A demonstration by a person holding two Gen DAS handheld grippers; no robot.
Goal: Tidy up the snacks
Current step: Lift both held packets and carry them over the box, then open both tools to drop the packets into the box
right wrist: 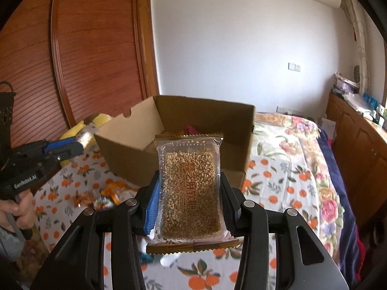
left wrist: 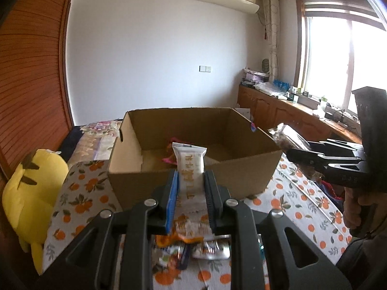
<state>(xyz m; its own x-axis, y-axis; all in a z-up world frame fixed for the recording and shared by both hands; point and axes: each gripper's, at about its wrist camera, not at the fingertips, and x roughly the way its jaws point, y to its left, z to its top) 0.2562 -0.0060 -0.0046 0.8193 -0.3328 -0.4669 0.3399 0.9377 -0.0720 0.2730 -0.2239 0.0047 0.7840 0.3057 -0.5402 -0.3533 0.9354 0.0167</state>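
My left gripper (left wrist: 191, 177) is shut on a narrow white snack packet (left wrist: 191, 166) with gold lettering, held up just in front of the near wall of an open cardboard box (left wrist: 193, 181). A pink wrapper (left wrist: 173, 159) lies inside the box. My right gripper (right wrist: 189, 181) is shut on a clear sesame candy pack (right wrist: 191, 191) with gold ends, raised before the same cardboard box (right wrist: 135, 159). The right gripper (left wrist: 290, 154) also enters the left wrist view from the right, and the left gripper (right wrist: 82, 142) shows at the left of the right wrist view.
Several loose snack packets (left wrist: 193, 249) lie on the orange-print cloth (left wrist: 82, 193) under the grippers; more loose packets (right wrist: 106, 198) lie left of the box. A yellow plush toy (left wrist: 31, 193) sits at the left. A floral bed cover (right wrist: 302, 149) lies to the right, wooden cabinets (left wrist: 290, 113) beyond.
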